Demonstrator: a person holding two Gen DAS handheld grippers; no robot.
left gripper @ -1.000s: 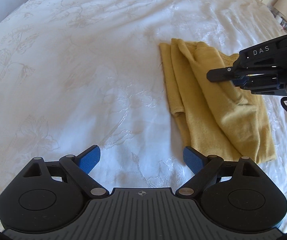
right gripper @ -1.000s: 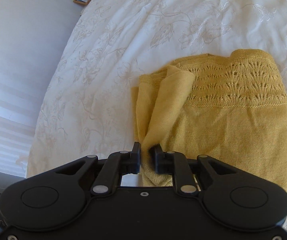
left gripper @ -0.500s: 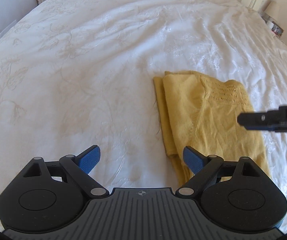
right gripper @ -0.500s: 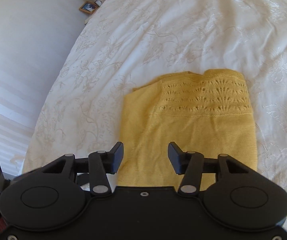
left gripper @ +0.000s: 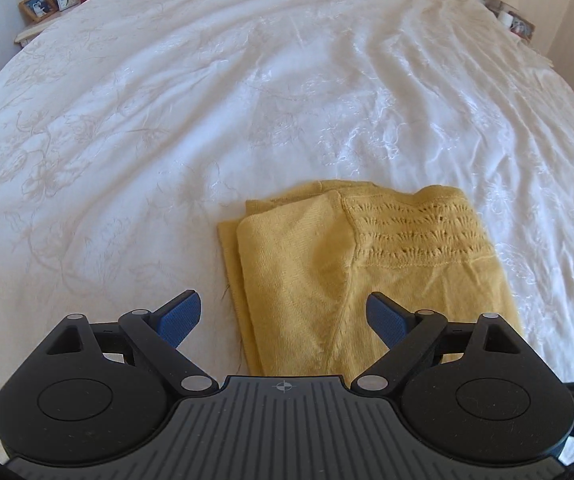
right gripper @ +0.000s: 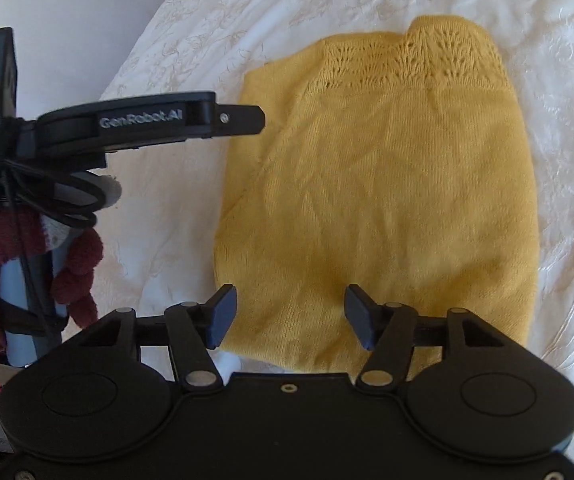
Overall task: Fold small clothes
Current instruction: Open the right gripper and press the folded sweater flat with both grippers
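Right gripper (right gripper: 289, 316), just opening, hovers empty above folded yellow sweater (right gripper: 387, 200).

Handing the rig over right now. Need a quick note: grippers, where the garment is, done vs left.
Left gripper: open, empty, hanging over the near left edge of the yellow knit top.
Right gripper: jaws have just been opening; now open, nothing pinched, the top's near hem below them.
Garment: folded into a rough rectangle on the white bedspread, lace-pattern band at the far end, one side flap laid over the body.
Done: side folds in, cloth released.
Left: probably one more fold, near hem up toward the lace band, then neaten the uneven left edges.
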